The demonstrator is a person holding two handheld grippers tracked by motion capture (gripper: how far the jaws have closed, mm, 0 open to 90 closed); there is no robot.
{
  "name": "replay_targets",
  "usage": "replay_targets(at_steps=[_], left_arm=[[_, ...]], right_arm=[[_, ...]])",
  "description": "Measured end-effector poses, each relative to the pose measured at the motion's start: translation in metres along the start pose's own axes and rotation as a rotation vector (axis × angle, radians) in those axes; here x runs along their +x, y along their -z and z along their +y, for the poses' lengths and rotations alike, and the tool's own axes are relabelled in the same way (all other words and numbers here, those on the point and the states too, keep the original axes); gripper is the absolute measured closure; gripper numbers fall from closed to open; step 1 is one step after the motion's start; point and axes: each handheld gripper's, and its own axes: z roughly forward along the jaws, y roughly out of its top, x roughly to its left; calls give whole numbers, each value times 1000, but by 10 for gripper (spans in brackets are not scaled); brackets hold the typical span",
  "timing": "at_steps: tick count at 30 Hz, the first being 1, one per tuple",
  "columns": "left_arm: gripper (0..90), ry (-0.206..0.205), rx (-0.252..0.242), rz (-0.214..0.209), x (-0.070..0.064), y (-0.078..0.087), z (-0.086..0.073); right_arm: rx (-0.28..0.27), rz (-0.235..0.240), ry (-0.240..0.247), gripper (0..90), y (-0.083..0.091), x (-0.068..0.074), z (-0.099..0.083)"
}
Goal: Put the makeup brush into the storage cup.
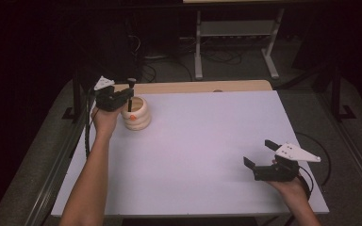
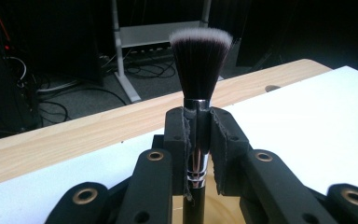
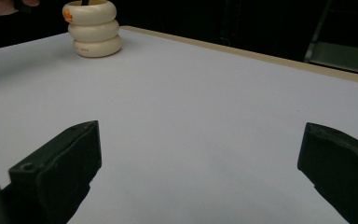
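Left gripper (image 2: pixel 197 140) clamped on upright brush (image 2: pixel 199 70) above ribbed holder (image 1: pixel 136 114), right gripper (image 3: pixel 200 158) wide open, empty.

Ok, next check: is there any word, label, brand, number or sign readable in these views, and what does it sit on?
None can be read.
Orange mark on the cream ribbed holder, near its rim: a small sticker or logo, too blurred to read.
Faint dark specks on the holder's lowest ring: too small to read.
Makeup brush in the left gripper: no print shows on its ferrule or handle.
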Motion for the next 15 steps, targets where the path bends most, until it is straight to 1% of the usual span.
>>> replay_targets(at_steps=[3, 8, 11, 13, 15], left_arm=[[775, 8, 3, -2, -1, -1, -2], [775, 4, 17, 0, -1, -2, -5], [774, 3, 24, -3, 0, -2, -6], [771, 11, 23, -11, 0, -3, -7], [764, 1, 31, -8, 0, -3, -7]], right_arm=[[-1, 1, 2, 0, 0, 0, 0], [0, 1, 3, 0, 0, 0, 0], [0, 2, 3, 0, 0, 0, 0], [0, 1, 3, 0, 0, 0, 0], [-1, 1, 1, 0, 0, 0, 0]])
